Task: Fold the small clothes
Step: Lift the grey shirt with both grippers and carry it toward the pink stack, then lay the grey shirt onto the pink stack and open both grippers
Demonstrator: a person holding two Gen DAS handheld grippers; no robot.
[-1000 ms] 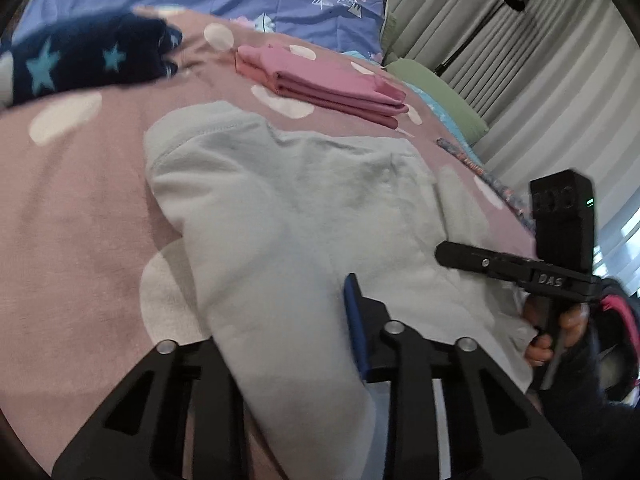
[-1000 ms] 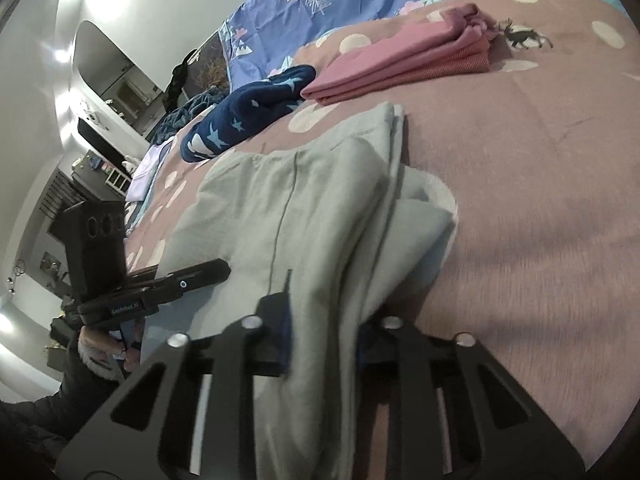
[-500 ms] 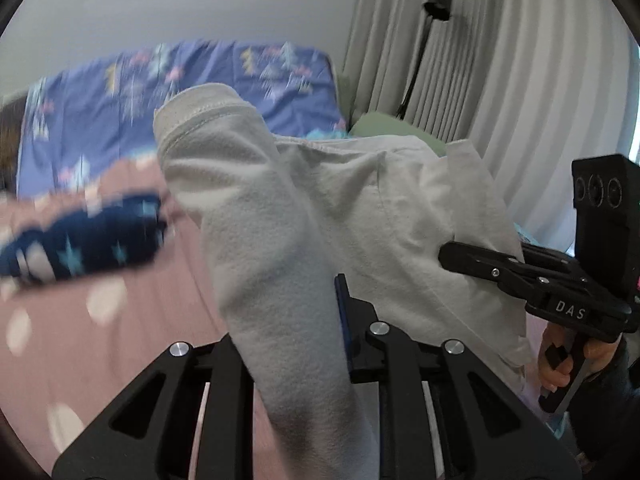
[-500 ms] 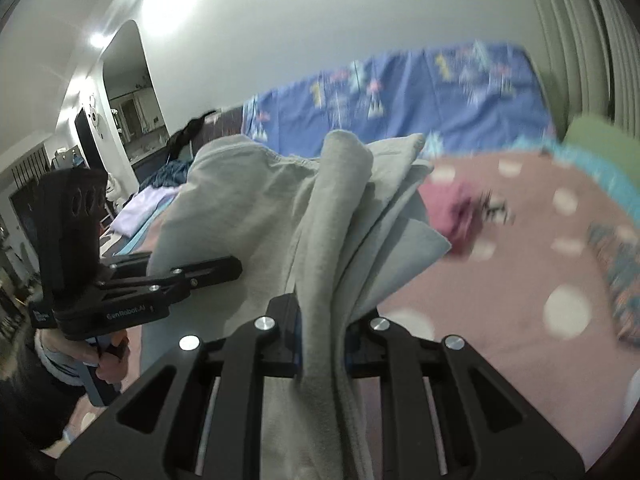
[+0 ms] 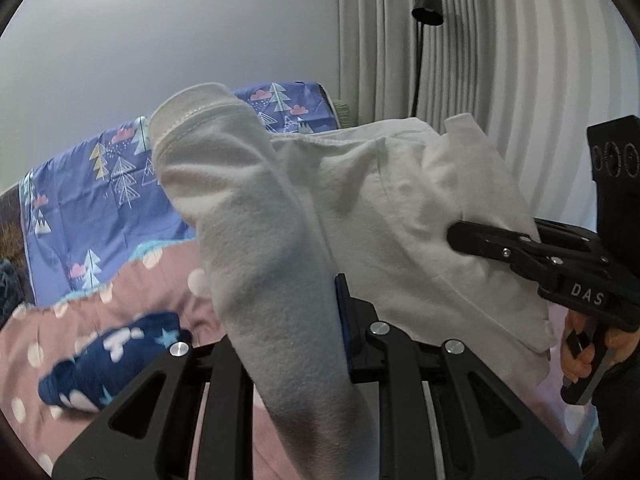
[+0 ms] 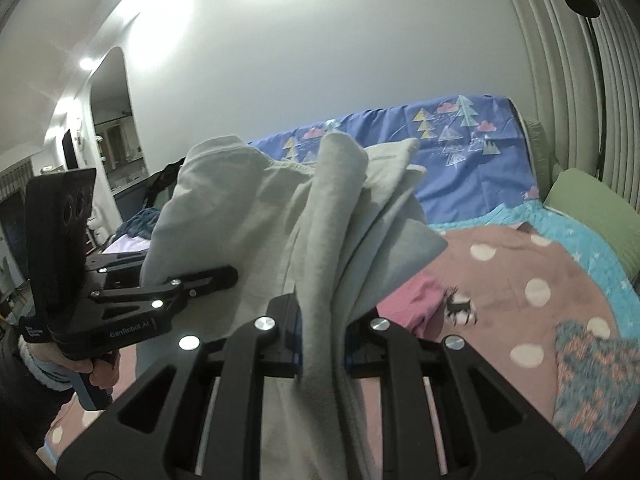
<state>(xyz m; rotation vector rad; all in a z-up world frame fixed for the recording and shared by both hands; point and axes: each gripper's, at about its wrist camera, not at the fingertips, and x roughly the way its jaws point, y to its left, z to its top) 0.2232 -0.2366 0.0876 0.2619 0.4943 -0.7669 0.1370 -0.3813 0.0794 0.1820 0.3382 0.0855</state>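
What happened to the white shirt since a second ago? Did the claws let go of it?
No. A second ago the white garment lay flat on the pink dotted blanket. Now both claws have lifted it into the air, so wall and curtains show behind it. The left claw and right claw stay shut on its edges. The navy star garment and pink folded clothes stayed on the bed.

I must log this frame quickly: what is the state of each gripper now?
Left gripper: closed on the grey garment, lifted above the bed.
Right gripper: closed on the same grey garment, on another edge.
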